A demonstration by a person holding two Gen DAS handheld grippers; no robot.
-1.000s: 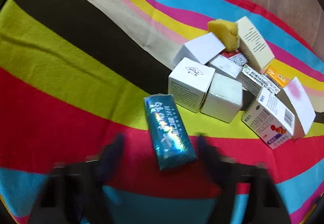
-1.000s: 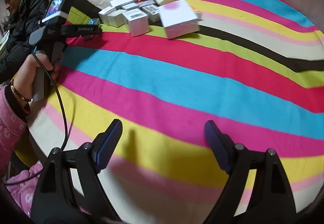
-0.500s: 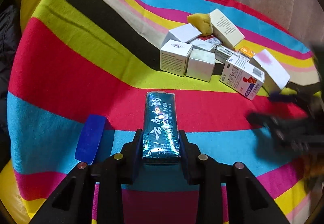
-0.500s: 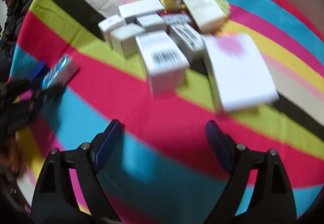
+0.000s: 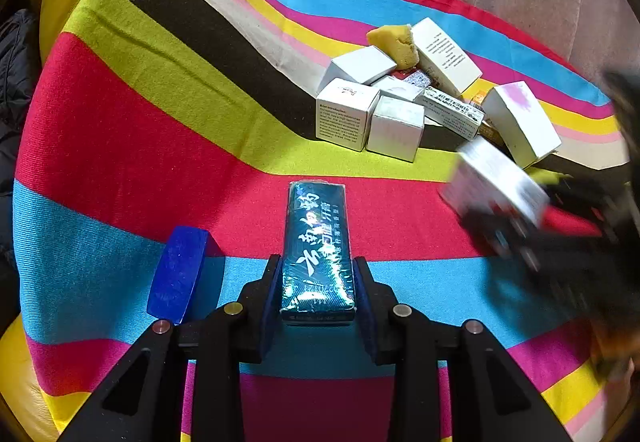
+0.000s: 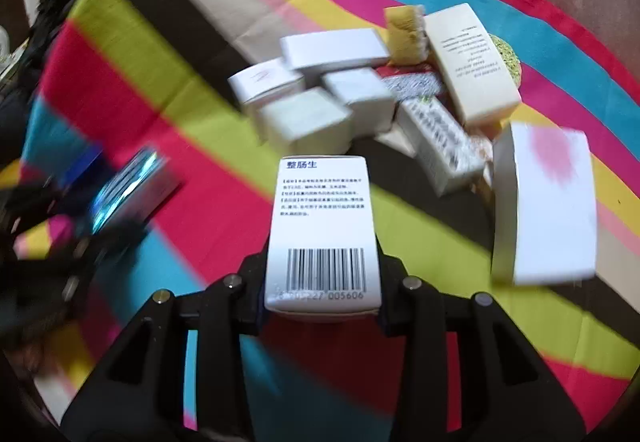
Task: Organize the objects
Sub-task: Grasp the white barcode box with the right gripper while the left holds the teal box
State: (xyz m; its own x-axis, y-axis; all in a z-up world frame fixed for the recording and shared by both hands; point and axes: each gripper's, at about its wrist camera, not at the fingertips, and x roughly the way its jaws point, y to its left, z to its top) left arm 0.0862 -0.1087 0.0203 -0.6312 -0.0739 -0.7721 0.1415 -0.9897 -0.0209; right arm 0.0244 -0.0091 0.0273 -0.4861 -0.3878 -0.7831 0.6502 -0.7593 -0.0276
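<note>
- The striped cloth [image 5: 168, 114] covers the desk, and the heap of small boxes [image 5: 396, 106] sits toward its far right side; judging by the task, the step in hand is carrying two picked items off to be sorted, so both should travel clear of that heap and not knock it.
- The right gripper [image 6: 322, 282] has just been closing its jaws, and they now clamp a white box [image 6: 322, 226] by its two long sides, barcode end nearest the camera. The grip sits at the near end only, so I would keep the box level and move gently to stop it pivoting.
- The left gripper [image 5: 318, 290] has its jaws narrow, pressed on the near end of a teal pack [image 5: 318, 250], which points straight away from it above the red and blue stripes.
- The teal pack is long, slim and glossy with pale lettering; its film looks slippery, so steady pressure matters.
- A loose blue pad [image 5: 178, 272] lies just left of the left gripper; set nothing down on it.
</note>
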